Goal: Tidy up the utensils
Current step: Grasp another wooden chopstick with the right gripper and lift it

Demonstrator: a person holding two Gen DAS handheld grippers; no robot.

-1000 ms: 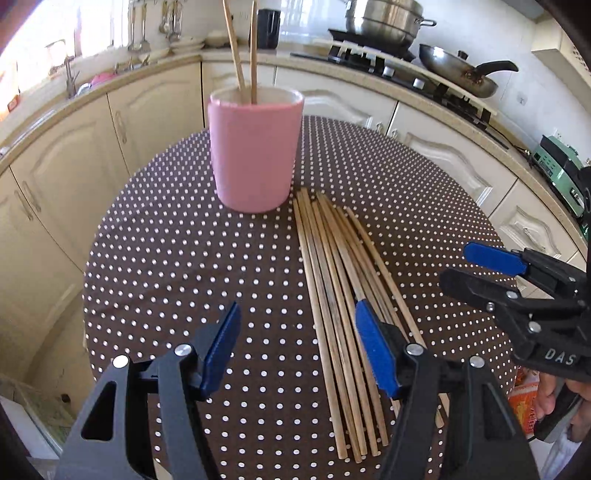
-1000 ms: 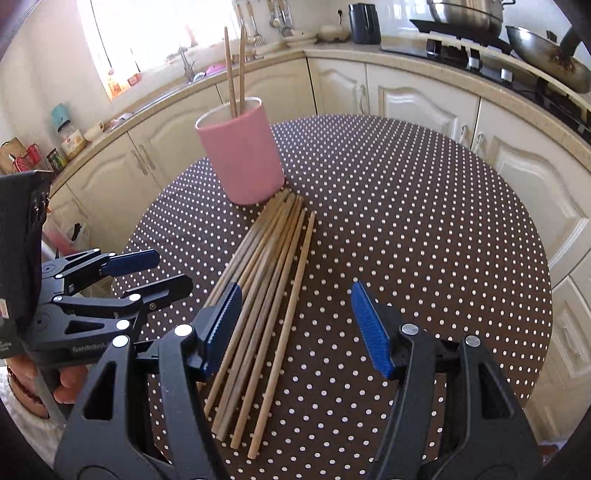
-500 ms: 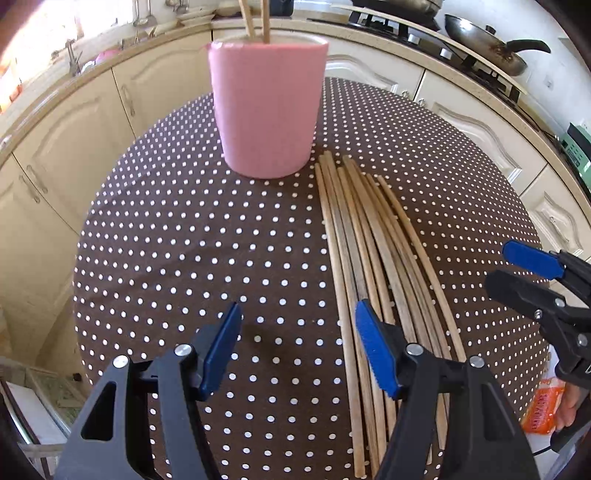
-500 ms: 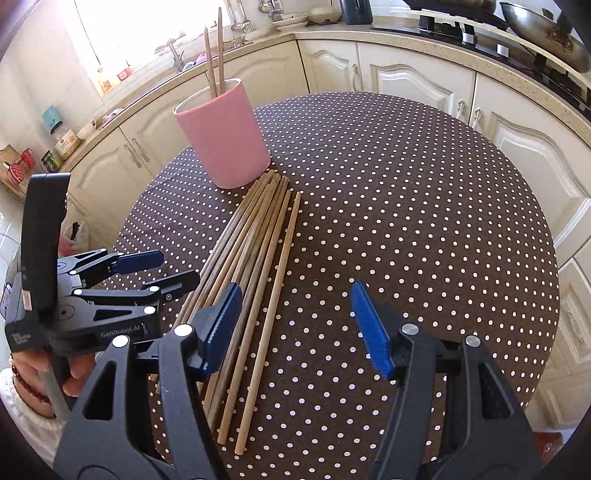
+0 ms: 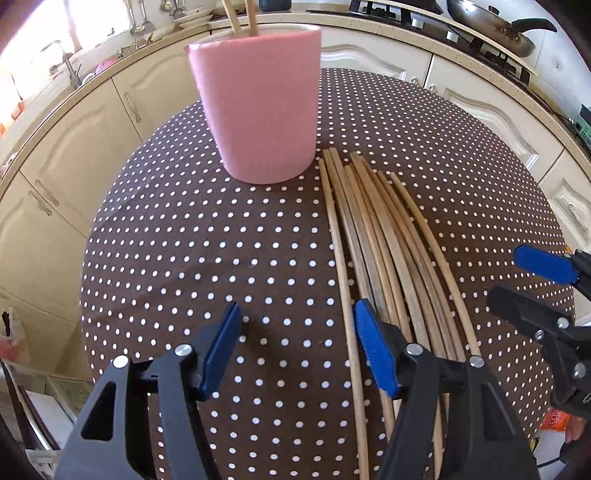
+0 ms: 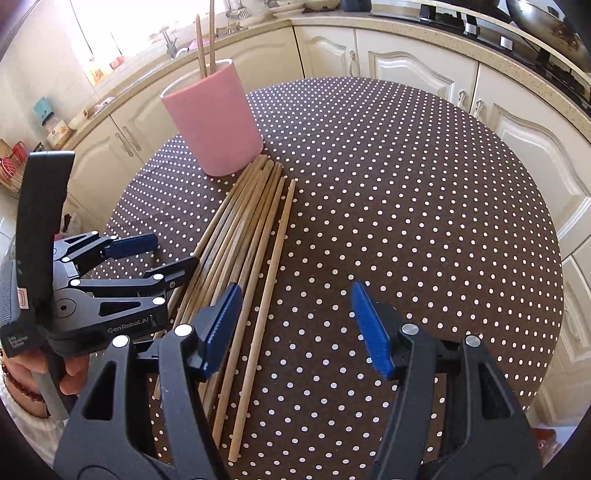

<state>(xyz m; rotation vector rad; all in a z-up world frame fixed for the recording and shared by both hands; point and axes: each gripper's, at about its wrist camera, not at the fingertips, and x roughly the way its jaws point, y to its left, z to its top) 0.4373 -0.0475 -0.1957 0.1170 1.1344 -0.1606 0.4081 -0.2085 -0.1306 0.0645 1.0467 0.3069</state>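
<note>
A pink cup (image 5: 258, 107) stands on the round dotted table (image 5: 166, 258) with two chopsticks upright in it. It also shows in the right wrist view (image 6: 212, 125). Several wooden chopsticks (image 5: 376, 251) lie side by side on the cloth just right of the cup, also seen in the right wrist view (image 6: 243, 254). My left gripper (image 5: 295, 347) is open and empty, low over the cloth, its right finger above the left side of the bundle. My right gripper (image 6: 295, 328) is open and empty, its left finger over the bundle's right side. Each gripper shows in the other's view.
Cream kitchen cabinets (image 6: 406, 70) and a counter curve around the table. A stove with a wok (image 5: 491, 26) is at the back right. A sink (image 5: 66, 66) is at the back left. The table edge (image 6: 554, 258) drops off on the right.
Both grippers have moved forward and down towards the chopsticks and the cup. The cup looms larger in the left wrist view. Both stay open.
</note>
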